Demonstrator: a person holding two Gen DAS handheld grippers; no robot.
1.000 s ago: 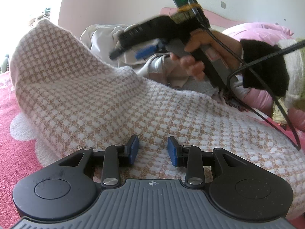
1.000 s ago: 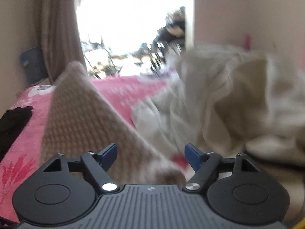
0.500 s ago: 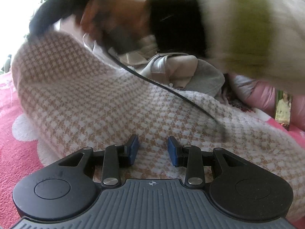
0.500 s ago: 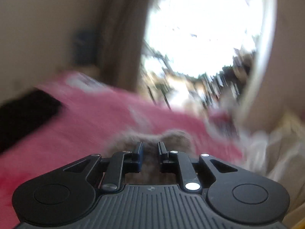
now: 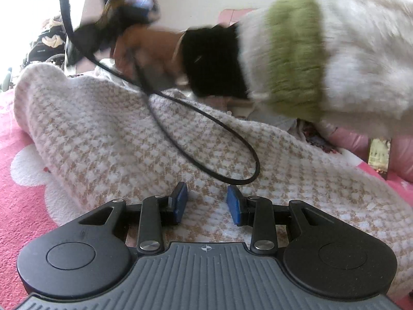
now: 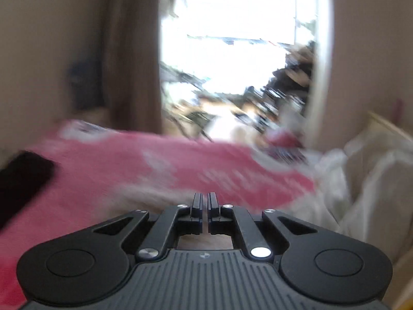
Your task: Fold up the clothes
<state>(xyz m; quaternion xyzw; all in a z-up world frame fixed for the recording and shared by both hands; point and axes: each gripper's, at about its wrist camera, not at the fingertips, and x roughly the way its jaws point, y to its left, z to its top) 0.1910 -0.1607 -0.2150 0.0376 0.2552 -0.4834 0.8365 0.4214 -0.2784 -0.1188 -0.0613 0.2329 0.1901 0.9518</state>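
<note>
A tan-and-white houndstooth knit garment (image 5: 124,134) lies spread over the pink bed. My left gripper (image 5: 207,204) is open, its blue pads just above the garment's near part, gripping nothing. In the left wrist view my right gripper (image 5: 85,38) is held by a hand at the garment's far left corner, with its cable (image 5: 206,139) looping over the cloth. In the blurred right wrist view my right gripper (image 6: 205,204) has its jaws together, with tan cloth (image 6: 160,196) blurred around the fingertips; whether it is clamped between them is not clear.
The pink bedspread (image 5: 23,180) with white flower shapes lies under the garment. A pile of cream clothes (image 6: 366,180) sits at the right. A black item (image 6: 23,175) lies at the left. A bright window and brown curtain (image 6: 129,64) are beyond the bed.
My right gripper swung across to the garment's far left corner and its jaws went from wide open to together. My left gripper stayed open in place.
</note>
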